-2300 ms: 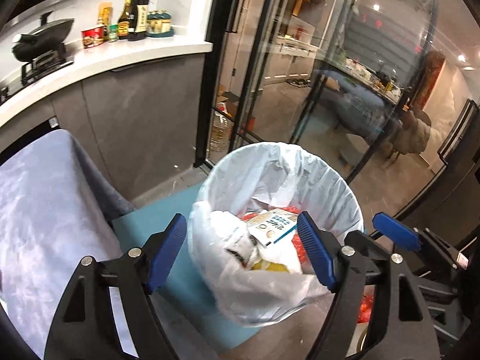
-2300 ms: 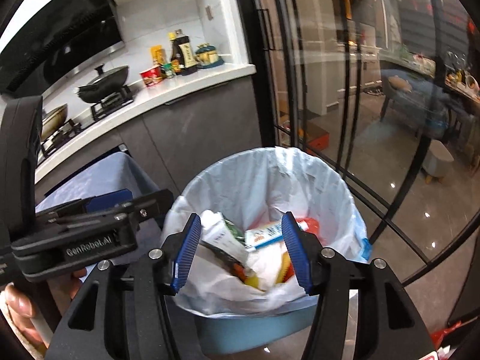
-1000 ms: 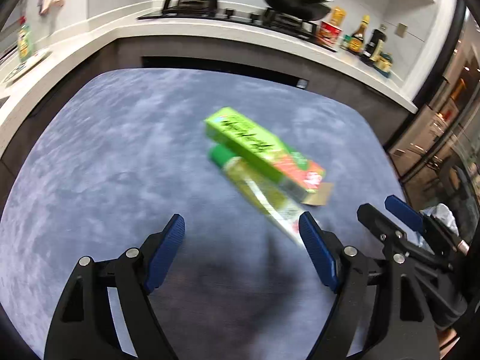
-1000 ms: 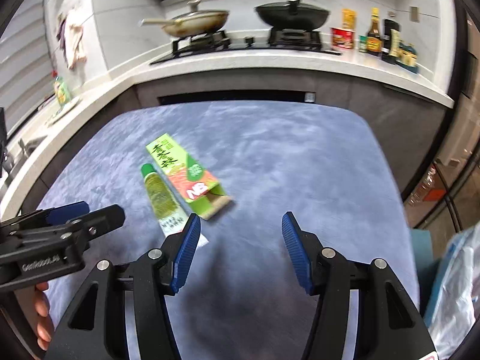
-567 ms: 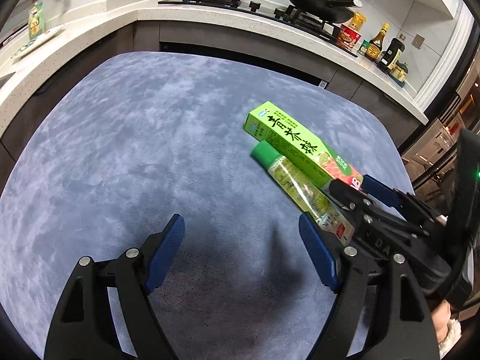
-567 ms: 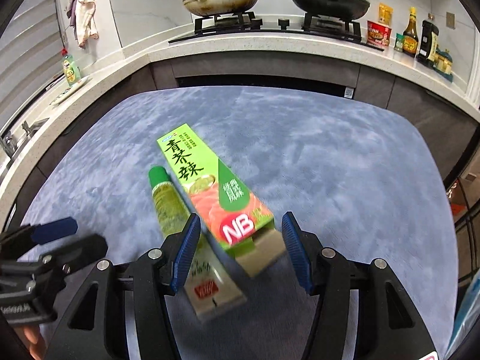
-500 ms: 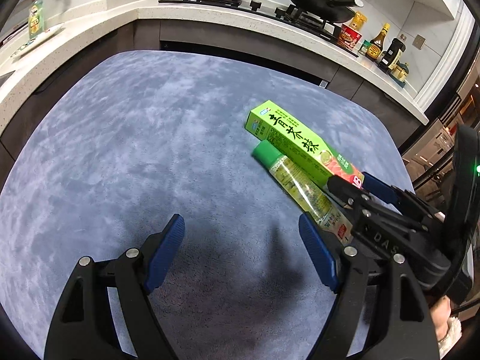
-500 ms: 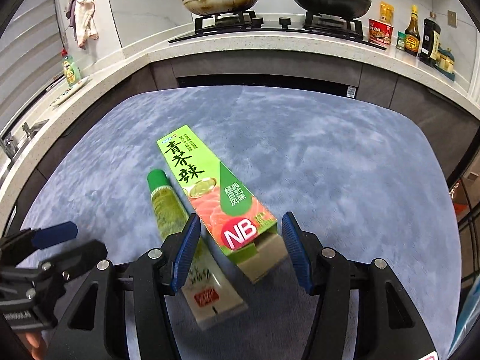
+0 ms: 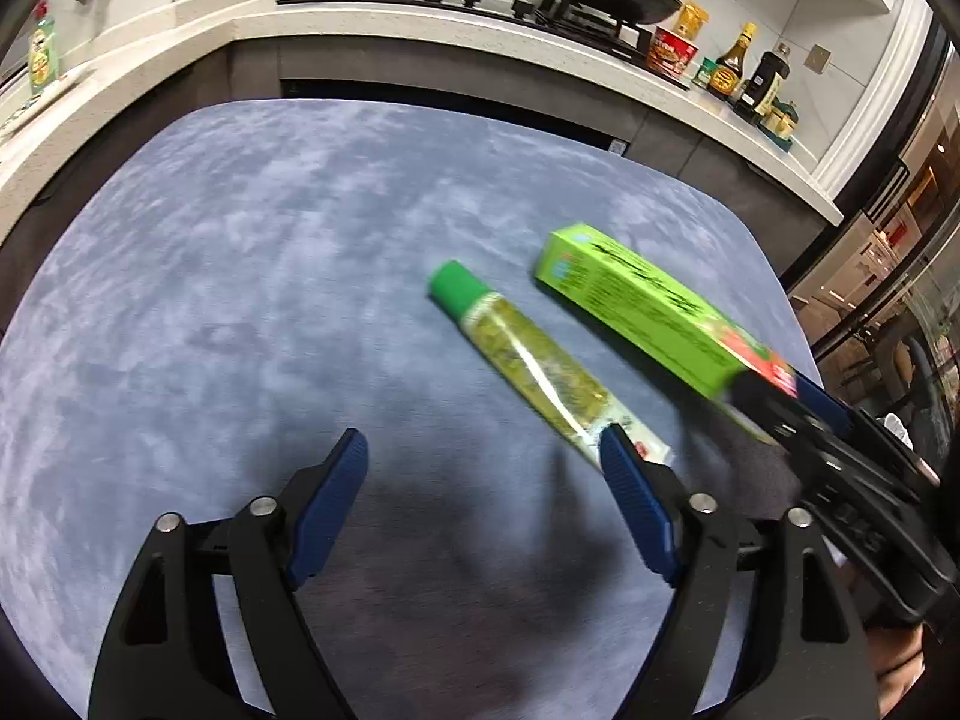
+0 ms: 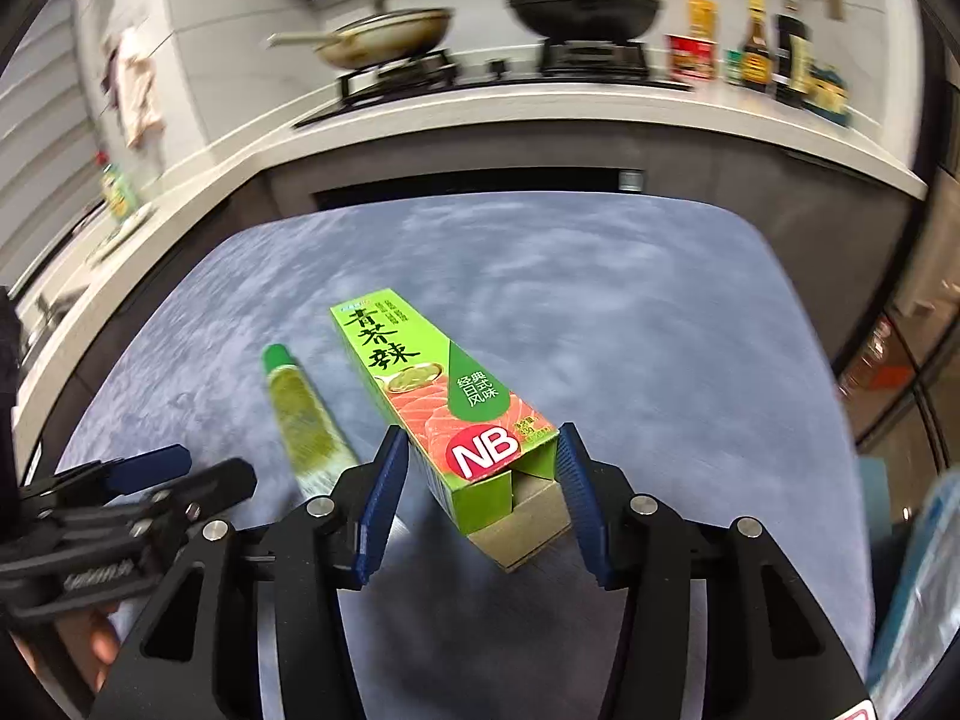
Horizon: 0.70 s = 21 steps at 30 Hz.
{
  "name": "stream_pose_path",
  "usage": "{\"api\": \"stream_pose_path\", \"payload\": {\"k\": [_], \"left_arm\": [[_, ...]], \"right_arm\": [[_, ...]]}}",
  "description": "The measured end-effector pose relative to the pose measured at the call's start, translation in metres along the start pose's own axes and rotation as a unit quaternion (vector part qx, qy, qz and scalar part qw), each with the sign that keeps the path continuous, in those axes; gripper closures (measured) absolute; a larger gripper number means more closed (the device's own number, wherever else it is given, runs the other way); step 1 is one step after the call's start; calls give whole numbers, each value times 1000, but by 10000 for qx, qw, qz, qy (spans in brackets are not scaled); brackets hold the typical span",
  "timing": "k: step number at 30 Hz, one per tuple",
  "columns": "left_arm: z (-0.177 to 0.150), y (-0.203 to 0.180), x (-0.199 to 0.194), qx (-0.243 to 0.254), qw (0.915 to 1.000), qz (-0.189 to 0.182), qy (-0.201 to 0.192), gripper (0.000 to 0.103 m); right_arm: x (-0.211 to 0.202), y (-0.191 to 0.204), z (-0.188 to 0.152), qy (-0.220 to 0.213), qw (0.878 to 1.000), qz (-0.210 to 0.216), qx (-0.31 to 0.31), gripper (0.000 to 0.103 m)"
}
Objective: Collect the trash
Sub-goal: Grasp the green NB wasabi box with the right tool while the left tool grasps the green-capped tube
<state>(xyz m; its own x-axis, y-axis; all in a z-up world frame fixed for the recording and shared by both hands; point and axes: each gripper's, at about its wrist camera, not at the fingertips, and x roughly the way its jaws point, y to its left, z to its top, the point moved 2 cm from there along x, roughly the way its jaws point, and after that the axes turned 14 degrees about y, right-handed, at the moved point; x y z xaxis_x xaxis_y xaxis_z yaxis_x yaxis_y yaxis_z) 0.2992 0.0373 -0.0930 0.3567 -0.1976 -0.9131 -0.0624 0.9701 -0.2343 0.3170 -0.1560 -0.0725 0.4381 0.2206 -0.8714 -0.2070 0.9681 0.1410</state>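
Wasabi carton (image 10: 447, 402): this green box, printed with a salmon picture and the letters NB, is the item I am collecting at this step. It sits between the two blue pads of the right gripper (image 10: 483, 474), open flap end toward the camera. In the left wrist view the far end looks raised off the blue-grey tabletop (image 9: 252, 276), with a dark shadow beneath. The pads lie very close to the carton's sides, but I cannot tell from either view whether they are clamped on it or only bracketing it. The grip falls at the flap end, I judge, because that end lay nearest the approach.

Wasabi tube (image 9: 534, 360): it lies flat on the tabletop just beside the carton and roughly parallel to it, green cap pointing away from me, crimped end close to the left gripper's right pad.

Left gripper (image 9: 483, 504): jaws spread wide, nothing between them, held above the tabletop short of the tube. I judge it is placed there so the tube can be taken as the next item.

Caution: the carton is light card with an open end. In my judgement a hard squeeze near the flap would crush it and a loose one would let it slip.

Counter behind: frying pan (image 10: 384, 39), wok (image 10: 585, 9) and sauce bottles (image 10: 774, 51), none of them involved.
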Motion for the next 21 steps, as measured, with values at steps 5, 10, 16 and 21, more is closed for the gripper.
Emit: {"api": "stream_pose_path", "payload": {"k": [5, 10, 16, 21], "left_arm": [[10, -21, 14, 50, 9999, 114, -20, 19], [24, -33, 36, -132, 9988, 466, 69, 19], [27, -43, 45, -62, 9943, 1063, -64, 21], [18, -43, 39, 138, 9942, 1065, -89, 41]], "right_arm": [[-30, -31, -25, -123, 9990, -173, 394, 55], [-50, -51, -47, -218, 9973, -193, 675, 55], [-56, -57, -56, -245, 9966, -131, 776, 55], [-57, -55, -60, -257, 9964, -8, 807, 55]]}}
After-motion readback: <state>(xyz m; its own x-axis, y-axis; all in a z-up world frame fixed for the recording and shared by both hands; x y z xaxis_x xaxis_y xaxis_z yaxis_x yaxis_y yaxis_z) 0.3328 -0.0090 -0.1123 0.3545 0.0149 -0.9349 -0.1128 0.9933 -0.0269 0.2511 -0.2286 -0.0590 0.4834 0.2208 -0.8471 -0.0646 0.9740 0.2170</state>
